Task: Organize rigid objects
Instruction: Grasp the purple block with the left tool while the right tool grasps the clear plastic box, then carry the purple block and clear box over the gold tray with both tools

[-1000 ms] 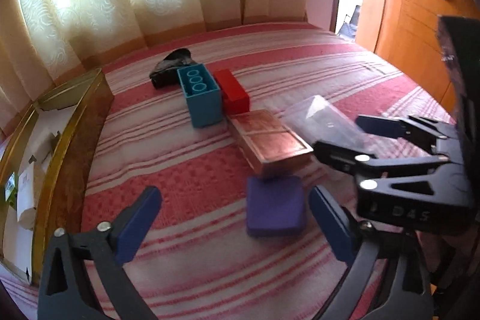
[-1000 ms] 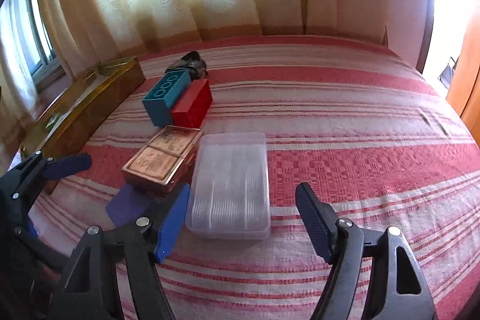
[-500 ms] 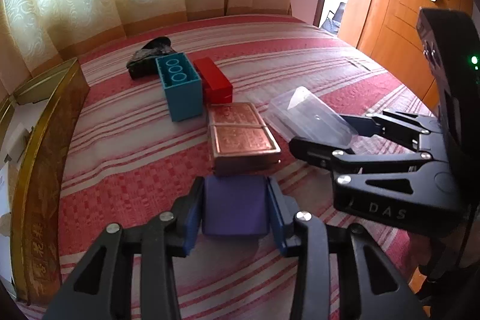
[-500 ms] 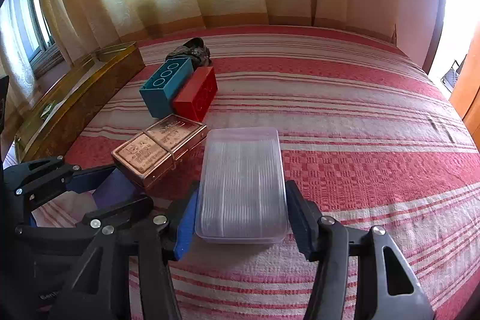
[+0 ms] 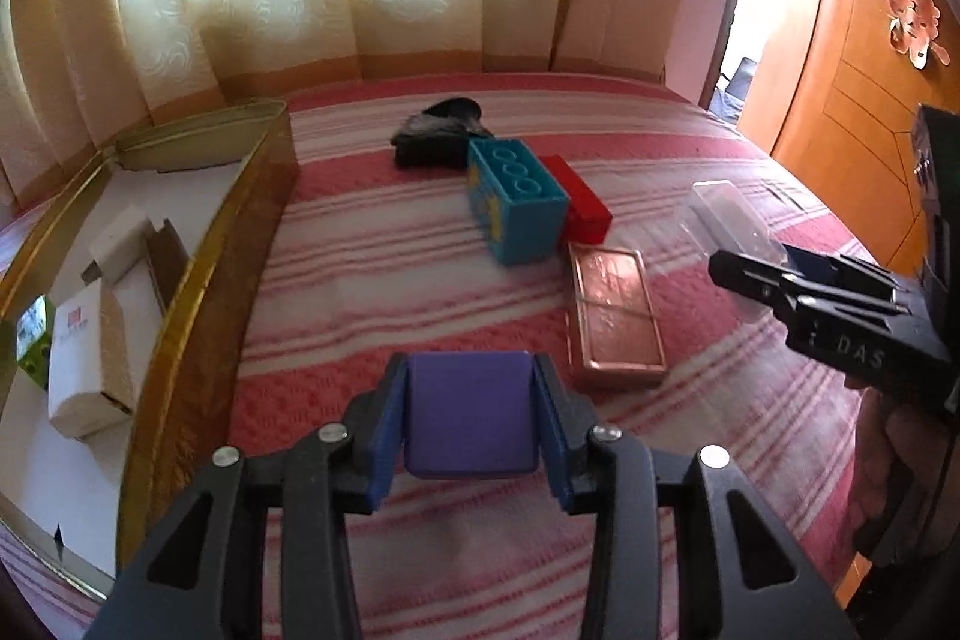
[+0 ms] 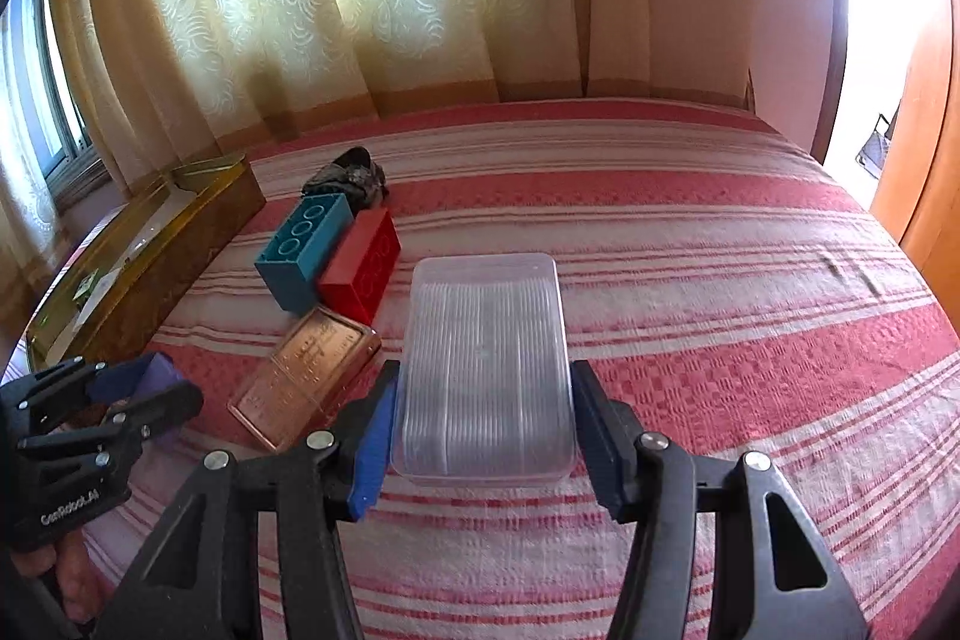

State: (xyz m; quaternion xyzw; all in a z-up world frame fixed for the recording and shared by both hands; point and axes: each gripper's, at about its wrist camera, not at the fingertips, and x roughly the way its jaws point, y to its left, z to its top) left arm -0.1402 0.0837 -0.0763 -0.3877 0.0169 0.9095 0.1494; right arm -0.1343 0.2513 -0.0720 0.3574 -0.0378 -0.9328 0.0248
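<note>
My left gripper is shut on a flat purple box and holds it above the striped red bedspread. My right gripper is shut on a clear plastic box, also lifted off the bedspread. The clear box also shows in the left wrist view. A copper tin lies flat on the bed. Beyond it a teal block and a red block stand side by side. A dark bundle lies behind them.
A gold-rimmed open box with white cartons inside runs along the bed's left side. Curtains hang behind the bed. A wooden wardrobe stands at the right.
Both grippers closed, the left on the purple box and the right on the clear box. Both have since lifted their boxes off the bed; the left moved away from the copper tin.
</note>
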